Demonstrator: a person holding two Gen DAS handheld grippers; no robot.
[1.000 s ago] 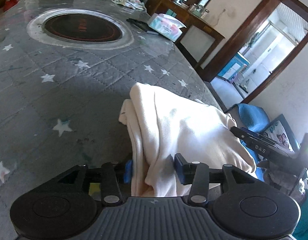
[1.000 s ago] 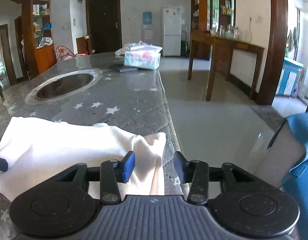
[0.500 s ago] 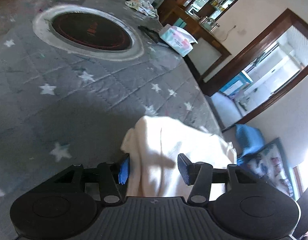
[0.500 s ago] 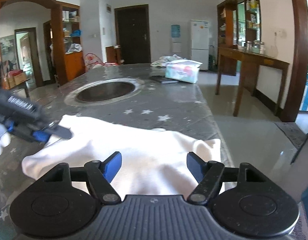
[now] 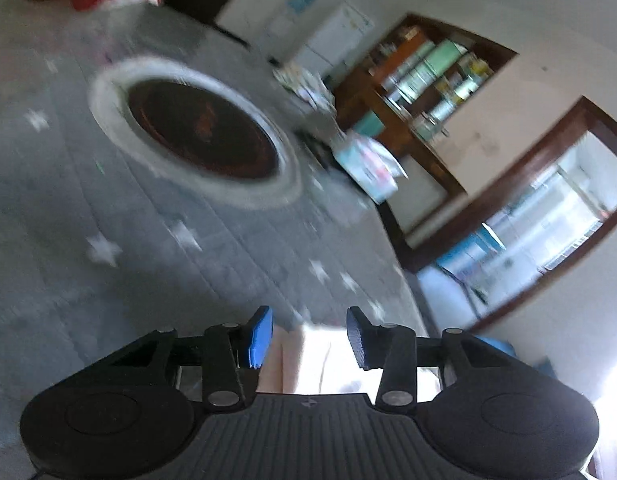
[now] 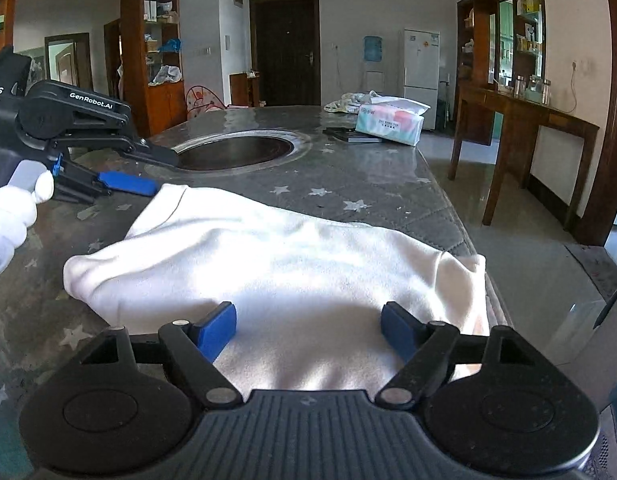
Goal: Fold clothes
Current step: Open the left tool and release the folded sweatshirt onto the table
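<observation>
A cream garment (image 6: 292,248) lies folded on the grey star-print table cover (image 6: 348,184), close to the table's right edge. My right gripper (image 6: 306,316) hovers over its near part. Its jaws are opening wide and the cloth lies under them, not pinched. In the right wrist view my left gripper (image 6: 164,176) hangs by the garment's far left corner, held by a white-gloved hand (image 6: 12,208). Its jaws are closing with nothing visibly between them. The blurred left wrist view shows the left gripper (image 5: 308,320) with the garment (image 5: 320,356) low behind its fingers.
A round dark hotplate (image 6: 236,152) is set into the table beyond the garment. A tissue pack (image 6: 388,124) and a flat dark object (image 6: 348,136) lie farther back. The table edge (image 6: 460,232) drops to the floor on the right, near a wooden side table (image 6: 528,120).
The right jaws have spread wide and let go of the cloth's edge. The left gripper has drawn back off the garment and rolled. The garment now lies flatter.
</observation>
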